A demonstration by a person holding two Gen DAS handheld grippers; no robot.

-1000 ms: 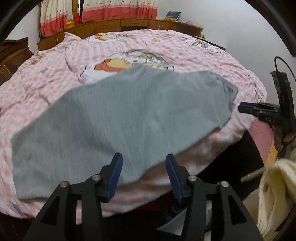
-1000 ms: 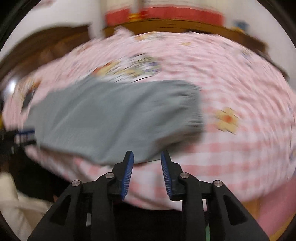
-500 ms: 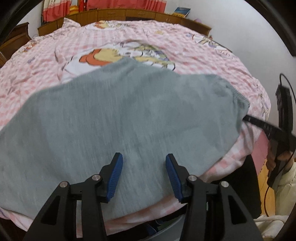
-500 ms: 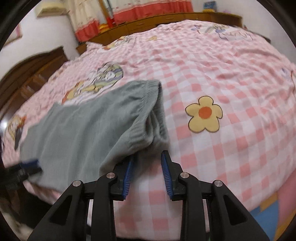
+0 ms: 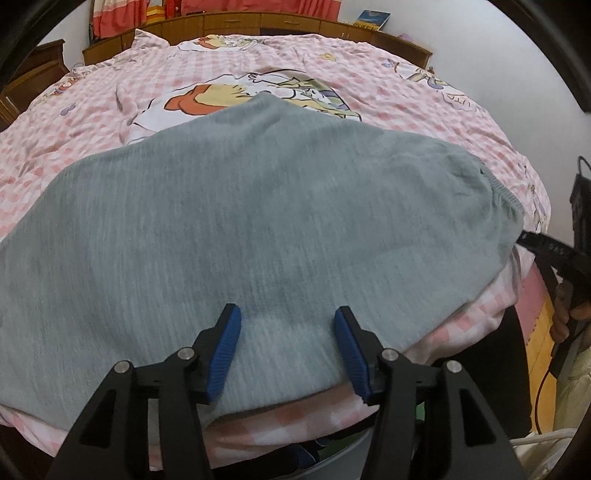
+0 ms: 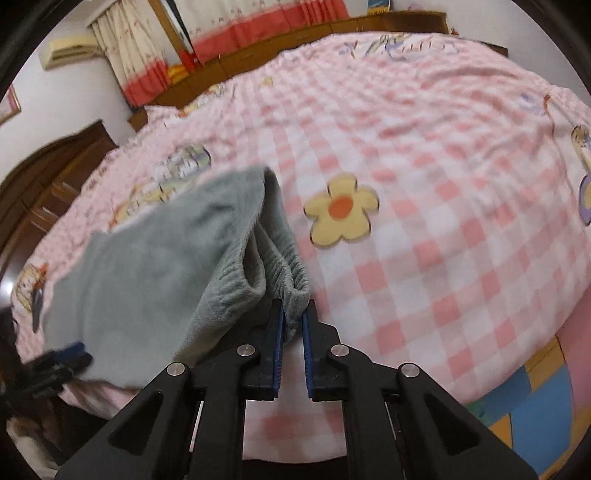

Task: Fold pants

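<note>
Grey pants (image 5: 258, 229) flat along near edge of bed (image 6: 424, 155), soft, limp, light, best taken at ribbed waistband (image 6: 291, 280); right gripper (image 6: 292, 325) closing narrow on that band, seemingly pinching it; left gripper (image 5: 288, 350) opening wide over cloth, gripping nothing.

Pink checked bedspread (image 6: 424, 258), wooden headboard shelf (image 5: 258, 20), red-hemmed curtains (image 6: 229, 33), white wall (image 5: 480, 55)
</note>
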